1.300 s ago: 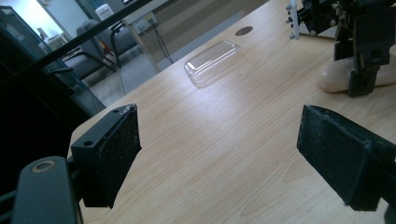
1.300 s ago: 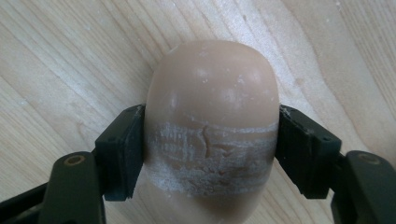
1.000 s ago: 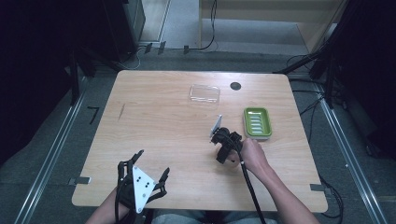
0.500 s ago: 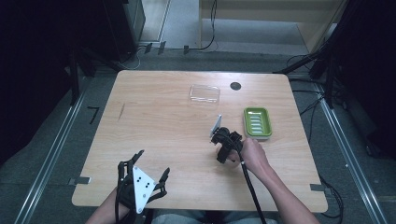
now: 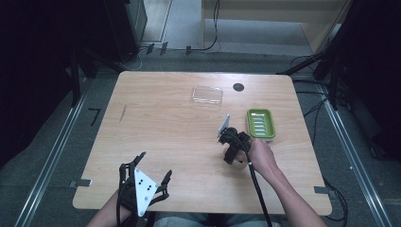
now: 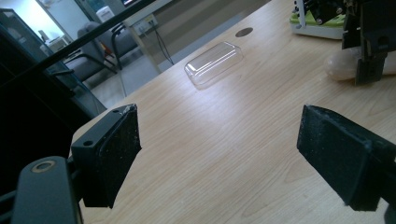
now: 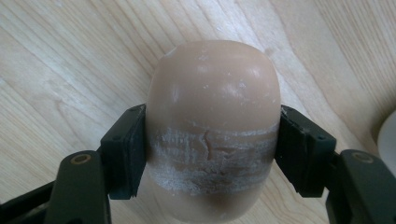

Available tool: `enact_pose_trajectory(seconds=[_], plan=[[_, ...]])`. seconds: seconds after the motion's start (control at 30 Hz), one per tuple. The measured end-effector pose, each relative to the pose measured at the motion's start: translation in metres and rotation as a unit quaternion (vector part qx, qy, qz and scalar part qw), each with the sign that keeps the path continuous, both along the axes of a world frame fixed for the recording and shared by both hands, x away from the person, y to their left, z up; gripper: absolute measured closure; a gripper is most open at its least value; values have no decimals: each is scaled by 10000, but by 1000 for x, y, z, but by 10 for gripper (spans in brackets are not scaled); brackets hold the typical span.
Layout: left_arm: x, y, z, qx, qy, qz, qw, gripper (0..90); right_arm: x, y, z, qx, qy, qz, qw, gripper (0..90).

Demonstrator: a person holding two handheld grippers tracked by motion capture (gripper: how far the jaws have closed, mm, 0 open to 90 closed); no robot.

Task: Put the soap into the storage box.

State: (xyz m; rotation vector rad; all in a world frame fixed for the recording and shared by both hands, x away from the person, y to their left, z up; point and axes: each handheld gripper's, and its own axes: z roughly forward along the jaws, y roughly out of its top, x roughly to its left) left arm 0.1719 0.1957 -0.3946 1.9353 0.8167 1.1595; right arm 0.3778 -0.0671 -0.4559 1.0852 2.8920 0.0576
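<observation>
Your right gripper (image 7: pixel 212 154) is clamped on a tan soap bar (image 7: pixel 214 126), held just over the wooden worktop (image 5: pixel 161 127) beside the green soap dish (image 5: pixel 260 124). Your left gripper (image 6: pixel 224 158) is spread wide, holding nothing, near the front edge. A clear lid (image 5: pixel 207 95) lies farther back; dark floor surrounds.

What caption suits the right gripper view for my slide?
Right gripper jaws clamp a rounded beige soap bar above the light wooden table.

1. The black two-jaw left gripper (image 5: pixel 142 182), topped by a grey three-cornered plate, is held near the table's front edge, jaws spread wide.
2. The black two-jaw right gripper (image 7: pixel 212 156) is clamped on a rounded tan soap bar (image 7: pixel 214 121), held by the right hand (image 5: pixel 261 157).
</observation>
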Motion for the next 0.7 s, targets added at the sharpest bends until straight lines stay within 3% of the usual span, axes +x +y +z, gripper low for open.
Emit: enact_pose_trajectory(seconds=[0.7], plan=[[0, 0, 0, 14, 0, -8, 10000, 140, 5, -20, 7, -89, 48, -260, 9996, 333]])
